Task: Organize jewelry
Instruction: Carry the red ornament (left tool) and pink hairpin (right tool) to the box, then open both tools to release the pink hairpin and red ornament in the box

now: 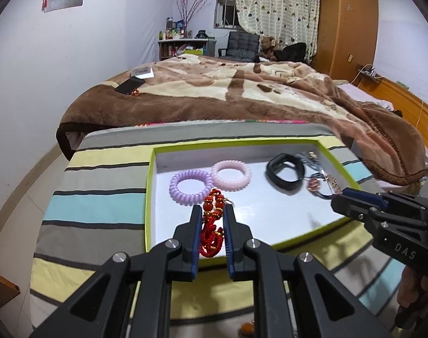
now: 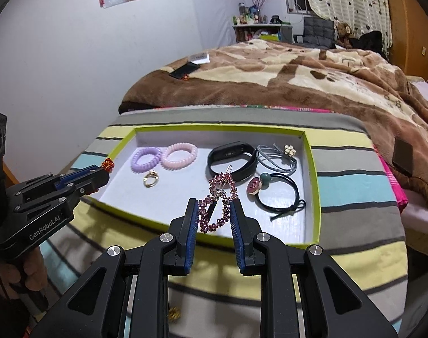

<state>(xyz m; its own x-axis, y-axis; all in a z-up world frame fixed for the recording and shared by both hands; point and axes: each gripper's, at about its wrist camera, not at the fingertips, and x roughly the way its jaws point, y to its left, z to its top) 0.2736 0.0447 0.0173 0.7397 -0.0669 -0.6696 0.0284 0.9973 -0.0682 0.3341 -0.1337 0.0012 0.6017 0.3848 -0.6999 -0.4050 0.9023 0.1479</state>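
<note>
A shallow white box with a lime-green rim (image 1: pixel 148 186) (image 2: pixel 315 169) lies on a striped cloth. My left gripper (image 1: pixel 212 214) is shut on a red beaded cord bracelet (image 1: pixel 212 231), held over the box's near left part. My right gripper (image 2: pixel 215 208) is shut on a pink rhinestone hair clip (image 2: pixel 222 197) above the box's near middle. In the box lie a purple coil hair tie (image 1: pixel 190 185) (image 2: pixel 146 160), a pink coil tie (image 1: pixel 230 175) (image 2: pixel 179 155), a black wristband (image 1: pixel 285 173) (image 2: pixel 232 160), a gold ring (image 2: pixel 150 180), a grey flower hair tie (image 2: pixel 278 156) and a black hair tie with charms (image 2: pixel 275 191).
The striped cloth (image 1: pixel 101 202) covers a surface at the foot of a bed with a brown blanket (image 1: pixel 228 90). A phone (image 1: pixel 129 85) and a white card lie on the blanket. A dark flat object (image 2: pixel 402 155) rests at the right. A small gold item (image 2: pixel 174 314) lies under my right gripper.
</note>
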